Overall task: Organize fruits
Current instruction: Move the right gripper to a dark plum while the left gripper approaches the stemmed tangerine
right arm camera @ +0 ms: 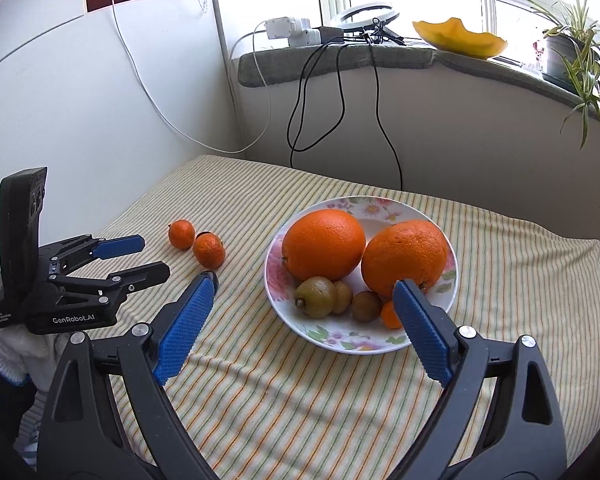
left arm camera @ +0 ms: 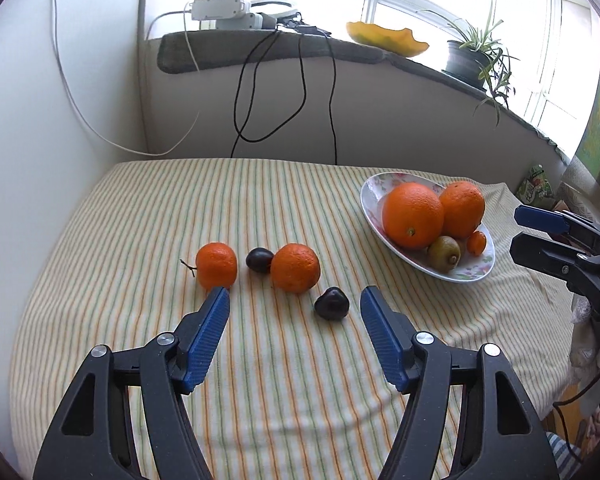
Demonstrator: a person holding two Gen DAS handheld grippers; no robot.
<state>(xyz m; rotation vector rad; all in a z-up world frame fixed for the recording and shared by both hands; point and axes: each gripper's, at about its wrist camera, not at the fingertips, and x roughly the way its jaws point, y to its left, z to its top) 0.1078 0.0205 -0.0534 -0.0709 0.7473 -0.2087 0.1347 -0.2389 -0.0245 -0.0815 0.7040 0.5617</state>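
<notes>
Left to right. Far left on striped yellow-green tablecloth (left arm camera: 140, 220): small orange mandarin with a dry stem (left arm camera: 216, 265), then dark purple plum (left arm camera: 259, 260) touching second orange mandarin (left arm camera: 295, 268), then another dark plum (left arm camera: 331, 303) nearer the camera, apart from the rest. Left black gripper with ribbed blue pads (left arm camera: 295, 298) spread wide, holding nothing, hovering low over the cloth, left pad tip just in front of the stemmed mandarin, nearer plum between the pads. "GenRobot.AI" readable in white on left gripper body in right wrist view; smaller print on its edge too tiny to read.

Right of the loose fruit: white floral oval ceramic plate (right arm camera: 284, 312) holding two large oranges (right arm camera: 323, 244) side by side, brown-green kiwis (right arm camera: 315, 297) in front, tiny orange kumquat-like fruit (right arm camera: 389, 315) at the near rim. Right black gripper with blue pads (right arm camera: 305, 282) also wide apart, empty, framing the plate, right pad overlapping the second big orange in view.

Behind: grey windowsill (left arm camera: 260, 46) with white power adapters (left arm camera: 216, 8), black cables (left arm camera: 268, 92) hanging, yellow wavy bowl (left arm camera: 386, 38), potted spider plant (left arm camera: 474, 56). Green packet (left arm camera: 534, 190) at far right, lettering unreadable
</notes>
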